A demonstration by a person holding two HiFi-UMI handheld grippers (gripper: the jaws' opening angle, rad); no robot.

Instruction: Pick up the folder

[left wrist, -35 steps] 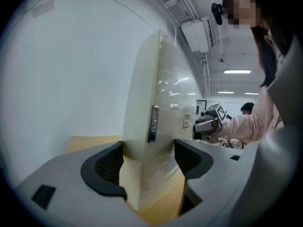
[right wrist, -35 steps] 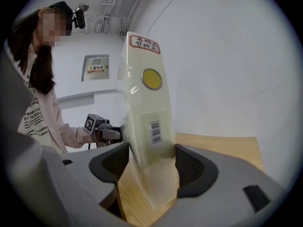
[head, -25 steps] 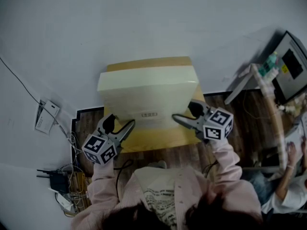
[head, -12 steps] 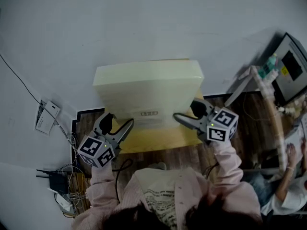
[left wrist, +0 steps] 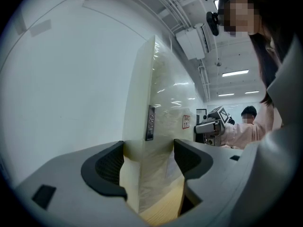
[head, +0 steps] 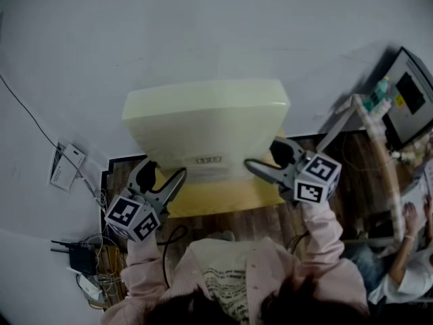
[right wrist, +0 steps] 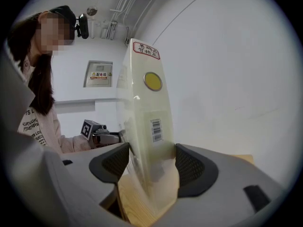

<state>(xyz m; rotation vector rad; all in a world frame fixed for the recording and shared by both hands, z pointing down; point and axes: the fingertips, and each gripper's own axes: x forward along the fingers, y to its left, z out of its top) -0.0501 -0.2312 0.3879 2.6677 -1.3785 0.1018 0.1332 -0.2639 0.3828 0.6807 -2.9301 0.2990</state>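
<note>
Two claws, one folder, one worktop.

**Folder** (head: 206,124): a thick, box-shaped file, pale cream, with squared corners and a broad flat face.
- It is wearing a glossy clear film that is catching ceiling light in wrinkled streaks in the left gripper view.
- A narrow dark label holder (left wrist: 150,123) is sitting on its near spine.
- In the right gripper view, one end is carrying a round yellow sticker (right wrist: 153,81), with a white barcode label (right wrist: 156,130) lower down.
- The folder is hanging above the worktop in front of the white wall (head: 203,32), held level by its two near corners.

**Left claw** (head: 162,175): grey moulded plastic with ribbed black pads (left wrist: 110,163).
- Its jaws are standing wide and pinching the folder's near left corner, with a pad pressing on each face.

**Right claw** (head: 265,156): the same build as the left.
- Its jaws are likewise standing wide and clamping the near right corner, with the folder filling the gap between them.

**Worktop** (head: 216,195): a small, rectangular top of light wood with a fine straight grain.
- It is showing under the folder's near edge and under both claws.

**Floor** (head: 223,219): dark wooden planks, lying below the worktop.

**Sleeves** (head: 318,232): soft pink fabric, reaching forward to both claws.
</note>
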